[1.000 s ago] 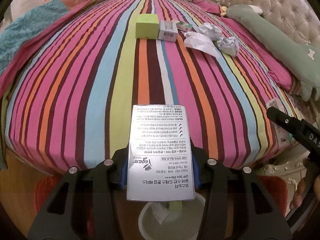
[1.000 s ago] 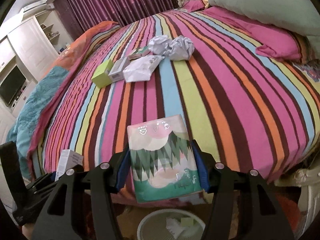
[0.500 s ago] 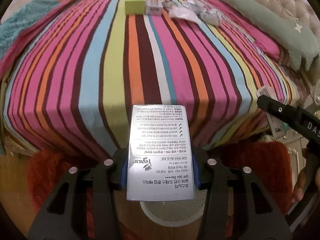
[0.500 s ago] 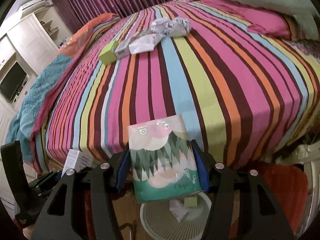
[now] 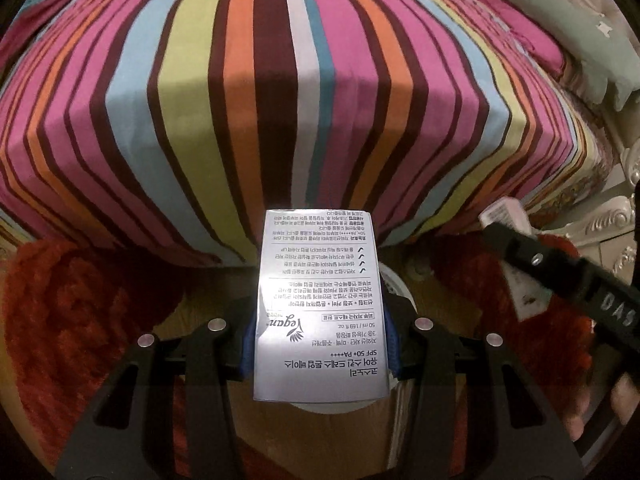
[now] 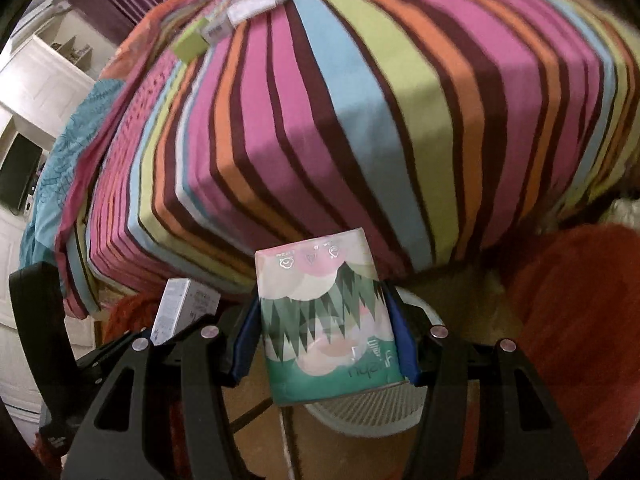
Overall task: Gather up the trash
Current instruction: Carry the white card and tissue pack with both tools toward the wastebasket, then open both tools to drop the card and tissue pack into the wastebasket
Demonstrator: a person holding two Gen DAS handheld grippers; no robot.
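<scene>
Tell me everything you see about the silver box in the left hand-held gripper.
The silver rectangular cardboard box is tall, glossy and closed, printed with dense black Korean text, a "Vegan" logo and "SPF 50+". The print reads upside down. The left hand-held gripper clamps its lower sides between blue pads. It hangs beyond the striped bed's edge, above a white mesh bin.

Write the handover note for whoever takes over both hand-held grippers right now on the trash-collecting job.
Left hand-held gripper: shut on a silver carton.
Right hand-held gripper: shut on a green tissue pack.
Both point down at the white mesh bin on the floor at the foot of the striped bed.
Done: two items picked up; neither is dropped in yet.
Left: release both over the bin, then fetch the green box and blurred wrappers on the bed.
</scene>
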